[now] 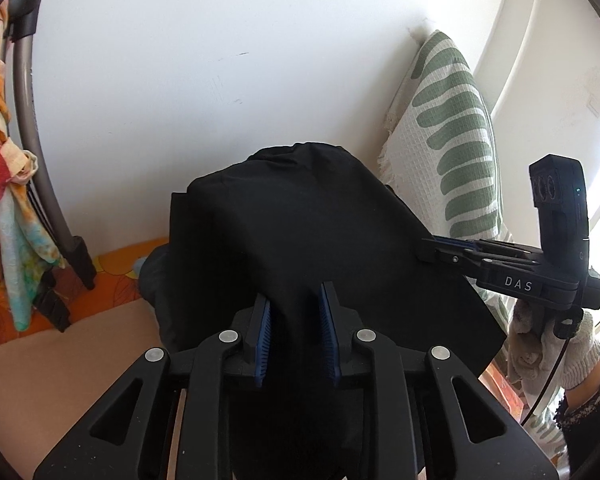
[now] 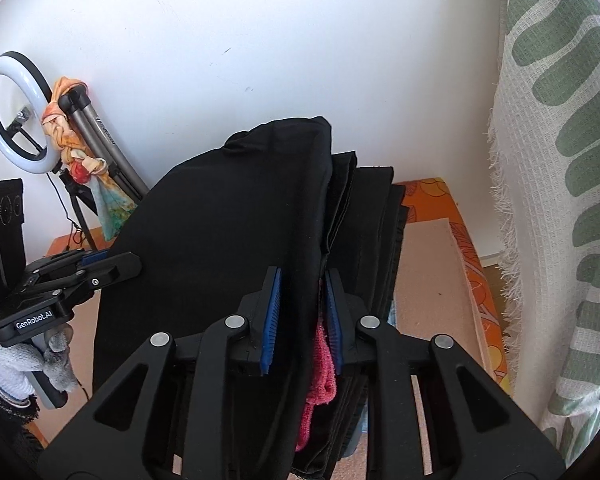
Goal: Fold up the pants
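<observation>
The black pants [image 1: 300, 224] are held up off the table, bunched and draped between both grippers. My left gripper [image 1: 296, 332] has its blue-padded fingers closed on a fold of the pants near their lower edge. My right gripper [image 2: 303, 316] is shut on another fold of the pants [image 2: 236, 232]; it also shows in the left wrist view [image 1: 432, 249] gripping the pants' right edge. The left gripper appears at the left of the right wrist view [image 2: 118, 262], pinching the pants' left edge.
A stack of folded dark clothes [image 2: 374, 220] with a pink cloth [image 2: 320, 376] lies under the pants on the tan table [image 2: 432, 280]. A green-patterned white blanket [image 2: 556, 160] hangs at right. A ring light [image 2: 10, 112] and tripod with a colourful scarf [image 1: 4, 184] stand at left.
</observation>
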### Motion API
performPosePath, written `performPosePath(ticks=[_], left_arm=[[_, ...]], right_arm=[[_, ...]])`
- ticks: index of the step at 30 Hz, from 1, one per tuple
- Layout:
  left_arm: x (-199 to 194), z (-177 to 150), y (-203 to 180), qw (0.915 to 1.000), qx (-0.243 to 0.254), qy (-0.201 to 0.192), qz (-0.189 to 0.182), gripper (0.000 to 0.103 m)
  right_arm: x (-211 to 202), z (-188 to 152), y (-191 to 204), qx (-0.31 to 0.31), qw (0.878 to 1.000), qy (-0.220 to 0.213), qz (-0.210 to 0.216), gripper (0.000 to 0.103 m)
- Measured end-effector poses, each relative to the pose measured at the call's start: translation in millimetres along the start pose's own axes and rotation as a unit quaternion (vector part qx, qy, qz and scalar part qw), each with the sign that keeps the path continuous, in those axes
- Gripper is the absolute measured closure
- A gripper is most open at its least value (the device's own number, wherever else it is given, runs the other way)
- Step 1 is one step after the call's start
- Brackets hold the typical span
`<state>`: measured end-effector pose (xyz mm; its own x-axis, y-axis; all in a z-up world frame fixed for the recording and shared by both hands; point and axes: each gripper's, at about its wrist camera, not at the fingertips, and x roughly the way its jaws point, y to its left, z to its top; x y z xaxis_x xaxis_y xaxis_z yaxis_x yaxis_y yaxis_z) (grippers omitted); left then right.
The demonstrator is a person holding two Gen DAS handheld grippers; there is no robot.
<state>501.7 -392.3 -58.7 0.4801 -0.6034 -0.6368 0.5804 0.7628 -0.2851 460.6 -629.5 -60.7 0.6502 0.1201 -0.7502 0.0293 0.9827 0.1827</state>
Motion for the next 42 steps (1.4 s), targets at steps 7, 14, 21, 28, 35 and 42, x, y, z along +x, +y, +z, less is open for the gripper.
performPosePath(ticks=[7, 14, 21, 28, 35, 42], left_arm=[[-14.3, -5.8, 6.6, 0.9975, 0.007, 0.002, 0.07, 0.078], [-58.3, -15.7, 12.5, 0.9989, 0.001, -0.014, 0.044, 0.078], [-103.4, -34.0, 5.7, 0.9992, 0.011, -0.025, 0.03, 0.076], [-154.0, -55.6, -9.0, 0.9983, 0.026, -0.051, 0.015, 0.046], [-200.1, -81.2, -27.7, 0.9958, 0.052, -0.071, 0.027, 0.026], [-234.5, -114.0, -38.3, 0.9934, 0.064, -0.077, 0.056, 0.021]], right_arm=[[-18.4, -2.4, -0.3, 0.004, 0.998, -0.006, -0.057, 0.077], [-51.7, -9.0, 13.5, 0.013, 0.997, -0.027, -0.068, 0.061], [-82.7, -29.1, 52.5, -0.004, 0.995, -0.042, -0.088, 0.049], [-114.0, -55.7, 93.6, -0.006, 0.992, -0.061, -0.115, 0.029], [-145.3, -82.9, 131.1, 0.0, 0.99, -0.081, -0.112, 0.026], [-173.9, -119.0, 163.5, -0.005, 0.988, -0.106, -0.115, 0.01]])
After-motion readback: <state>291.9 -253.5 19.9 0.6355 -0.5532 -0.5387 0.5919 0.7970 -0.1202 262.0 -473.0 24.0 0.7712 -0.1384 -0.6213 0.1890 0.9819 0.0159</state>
